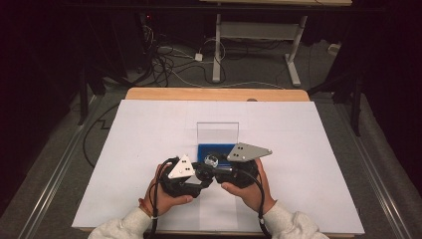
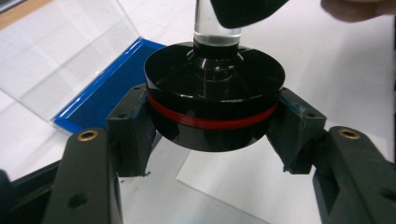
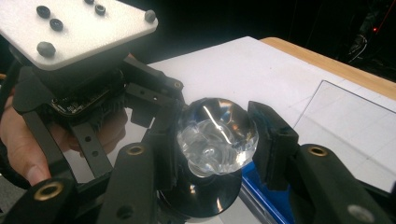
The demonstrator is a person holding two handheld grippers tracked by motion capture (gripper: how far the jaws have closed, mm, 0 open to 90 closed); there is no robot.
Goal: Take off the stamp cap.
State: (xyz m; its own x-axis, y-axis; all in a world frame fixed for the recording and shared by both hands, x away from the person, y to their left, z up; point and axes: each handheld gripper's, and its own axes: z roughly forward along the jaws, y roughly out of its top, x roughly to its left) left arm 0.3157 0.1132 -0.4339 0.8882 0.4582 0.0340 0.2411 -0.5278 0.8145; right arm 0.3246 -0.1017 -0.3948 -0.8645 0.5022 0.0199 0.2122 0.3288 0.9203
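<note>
High view: white-covered table (image 1: 149,149), cabled floor (image 1: 189,69).

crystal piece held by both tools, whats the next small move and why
Probably twist or ease the right tool up: it grips the clear faceted top, while the left tool clamps the black round base beside the open blue case.

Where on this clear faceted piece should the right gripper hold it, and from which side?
Grip the clear faceted head across its widest girdle, from above the black round base, opposite the left gripper clamping that base. The head bulges wider than the narrow clear neck, so the pads seat on flat facets. The right gripper already sits there.
</note>
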